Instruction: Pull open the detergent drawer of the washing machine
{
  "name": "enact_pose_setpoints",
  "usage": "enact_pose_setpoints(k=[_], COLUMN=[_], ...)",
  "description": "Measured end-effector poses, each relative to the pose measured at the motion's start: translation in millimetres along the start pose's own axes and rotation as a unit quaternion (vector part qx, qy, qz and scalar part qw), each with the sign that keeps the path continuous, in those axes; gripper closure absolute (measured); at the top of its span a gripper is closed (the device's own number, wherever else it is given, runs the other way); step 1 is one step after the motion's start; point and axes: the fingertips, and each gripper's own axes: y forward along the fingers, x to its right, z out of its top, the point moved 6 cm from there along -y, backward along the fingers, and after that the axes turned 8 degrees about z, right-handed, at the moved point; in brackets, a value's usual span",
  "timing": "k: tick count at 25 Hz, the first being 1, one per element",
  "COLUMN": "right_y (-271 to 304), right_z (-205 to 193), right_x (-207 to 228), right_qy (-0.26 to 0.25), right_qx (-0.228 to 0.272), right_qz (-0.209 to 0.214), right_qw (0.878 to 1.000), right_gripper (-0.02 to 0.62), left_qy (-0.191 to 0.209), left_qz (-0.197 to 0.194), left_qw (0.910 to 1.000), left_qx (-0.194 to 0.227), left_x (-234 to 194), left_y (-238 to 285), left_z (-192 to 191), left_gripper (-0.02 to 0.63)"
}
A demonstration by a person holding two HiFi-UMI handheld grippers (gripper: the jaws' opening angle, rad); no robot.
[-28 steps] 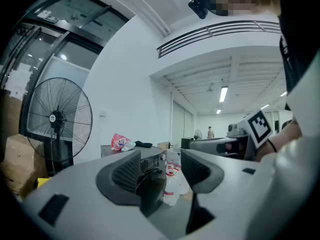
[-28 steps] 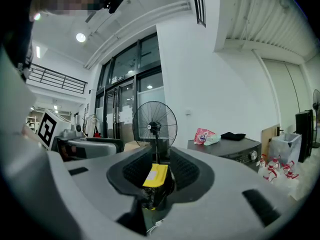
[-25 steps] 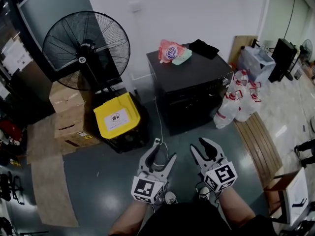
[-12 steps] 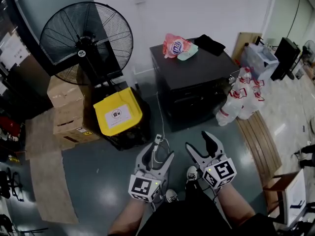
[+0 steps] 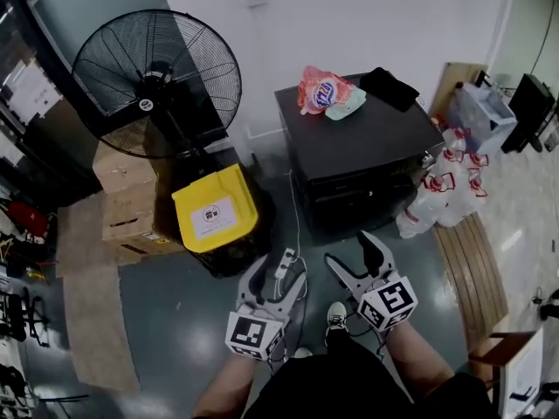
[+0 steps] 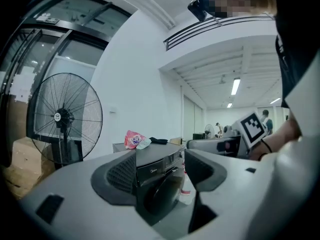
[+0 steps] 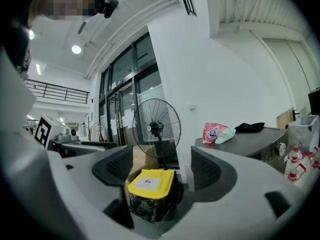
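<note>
Left tool (image 5: 281, 273), right tool (image 5: 349, 250), empty jaws opening, neared Midea washer (image 5: 367, 142).

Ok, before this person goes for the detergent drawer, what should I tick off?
1. Left gripper empty: ok; jaws have just been opening, nothing between them.
2. Right gripper empty: ok; likewise just been opening, nothing between.
3. Washing machine within reach: not ok, stands well ahead.
4. Detergent drawer shut: ok, looks flush.
5. Path clear: not ok, power strip lies in the way.
</note>
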Motion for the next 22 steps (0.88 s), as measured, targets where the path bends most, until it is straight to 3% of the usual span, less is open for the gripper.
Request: enact_pose_setpoints(k=[9,22], right_y=[26.6,50.1], right_z=[-1.2,-10.5], right_x=[97.6,161.1], right_qy=[0.034,0.116], right_qx=[0.009,0.019], right_qz=[0.012,-0.013], right_qw=[0.999,0.993], right_gripper=[0.210,0.210], left_qy=[0.001,0.013], left_qz=[0.034,0.020], left_qw=[0.9993,0.9995], left_qx=[0.016,0.019], left_x=[5.7,1.0], left_y=[83.2,148.1], left_z=[15.4,26.8], left_gripper=[0.330,0.330])
